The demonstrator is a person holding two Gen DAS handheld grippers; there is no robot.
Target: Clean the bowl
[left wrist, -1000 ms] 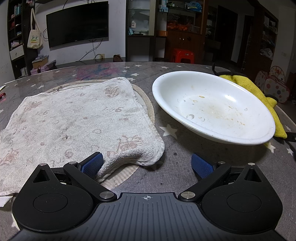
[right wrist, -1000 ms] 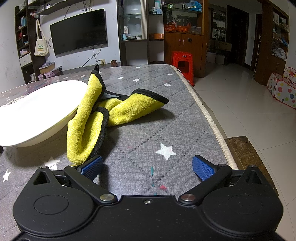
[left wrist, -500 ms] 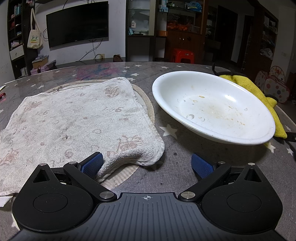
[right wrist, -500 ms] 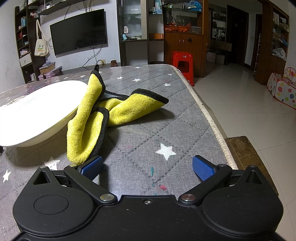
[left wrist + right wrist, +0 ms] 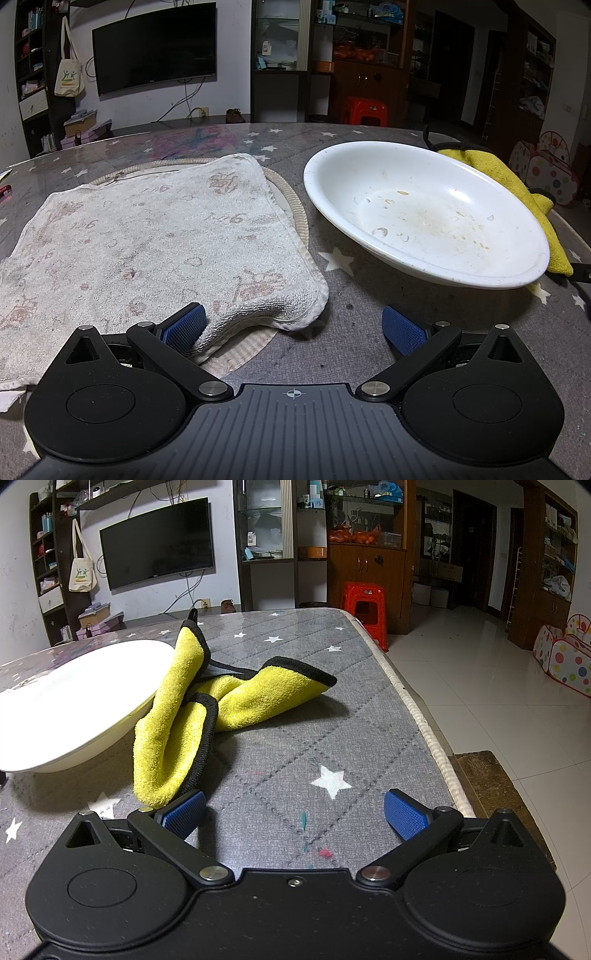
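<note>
A white shallow bowl (image 5: 424, 210) with dried food specks inside sits on the grey starred tablecloth, ahead and right of my left gripper (image 5: 293, 326). It also shows at the left of the right wrist view (image 5: 74, 705). A yellow cloth with black trim (image 5: 207, 709) lies crumpled against the bowl's right side; a bit shows in the left wrist view (image 5: 517, 188). My left gripper is open and empty, its left pad touching a white towel (image 5: 147, 240). My right gripper (image 5: 293, 812) is open and empty, its left pad beside the yellow cloth's near end.
The white towel lies over a round striped mat (image 5: 291, 206) left of the bowl. The table's right edge (image 5: 417, 709) drops to a tiled floor. A red stool (image 5: 364, 605) stands beyond the table's far end.
</note>
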